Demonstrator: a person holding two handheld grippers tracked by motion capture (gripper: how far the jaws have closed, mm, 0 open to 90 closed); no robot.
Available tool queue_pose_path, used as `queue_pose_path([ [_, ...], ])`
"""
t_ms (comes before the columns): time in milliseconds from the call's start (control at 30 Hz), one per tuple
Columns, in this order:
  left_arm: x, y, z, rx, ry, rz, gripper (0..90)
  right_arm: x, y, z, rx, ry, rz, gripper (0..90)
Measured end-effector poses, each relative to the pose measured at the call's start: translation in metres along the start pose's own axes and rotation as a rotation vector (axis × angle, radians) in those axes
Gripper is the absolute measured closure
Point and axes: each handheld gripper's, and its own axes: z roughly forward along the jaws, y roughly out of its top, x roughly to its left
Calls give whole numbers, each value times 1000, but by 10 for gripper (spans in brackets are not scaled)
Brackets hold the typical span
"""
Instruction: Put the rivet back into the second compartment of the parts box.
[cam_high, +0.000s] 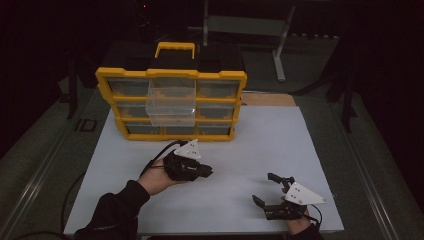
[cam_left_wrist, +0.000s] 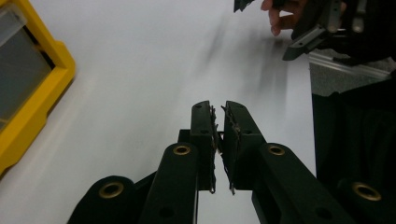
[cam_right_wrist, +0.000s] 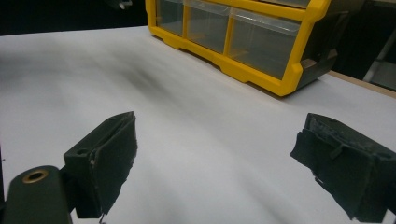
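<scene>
The left gripper (cam_left_wrist: 219, 109) has its jaws pressed almost together, only a thin slit between the pads, and nothing is caught in it. It hangs over bare white table (cam_high: 260, 145), pointing across toward the right gripper (cam_high: 272, 192), whose jaws stand wide apart and empty, seen from its own view (cam_right_wrist: 212, 140) with open table surface between them.

The yellow organiser (cam_high: 171, 104) stands tilted up at the far side of the white surface, well apart from both grippers, nearer the left one. A clear drawer (cam_high: 171, 101) sticks out of its middle column, drawn forward from the frame; the other drawers sit flush. In the right gripper view the organiser (cam_right_wrist: 261, 39) lies ahead and beyond the jaws.

Between the organiser's front edge and the two hands the white top is broad and open. The right gripper sits close to the near edge, toward the right corner.
</scene>
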Motion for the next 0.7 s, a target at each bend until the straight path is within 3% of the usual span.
queue_pose_path([
  [267, -3, 9, -25, -38, 0, 17, 814, 1, 0, 1, 4, 1, 1, 111],
  [700, 1, 34, -83, -123, 53, 40, 814, 0, -1, 2, 6, 1, 2, 111],
])
